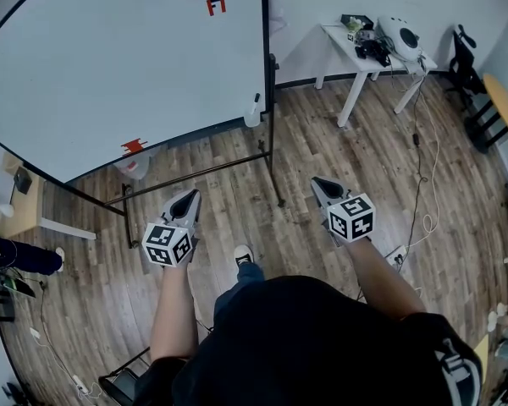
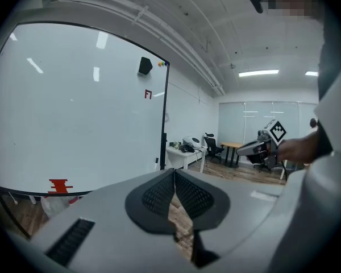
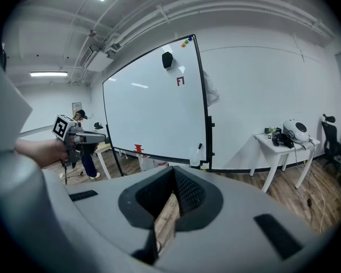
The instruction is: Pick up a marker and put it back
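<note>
The marker (image 3: 199,151) stands in a small pale holder (image 3: 195,161) at the lower right corner of the whiteboard (image 3: 150,112), just beside the dark frame post. That is probably its storage spot, close to the writing area and clear of the floor. Its long axis runs nearly vertical with a slight lean. The dark cap end points up and the white barrel sits down inside the holder, so the upper part is free to be gripped from the side or from above.

Seen from the head view, the marker (image 1: 255,105) is well apart from both tools. The left tongs (image 1: 189,196) and right tongs (image 1: 321,183) are held low in front of the person, over the wood floor (image 1: 322,142), and aimed roughly toward the board. Each gripper view shows the pads meeting at the tip with nothing between them, only floor visible in the gap behind. Both tongs are therefore closed and empty, which fits a carrying pose. By this reading the pick has not yet started, and whichever tongs goes in will have to open before it reaches the barrel.
</note>
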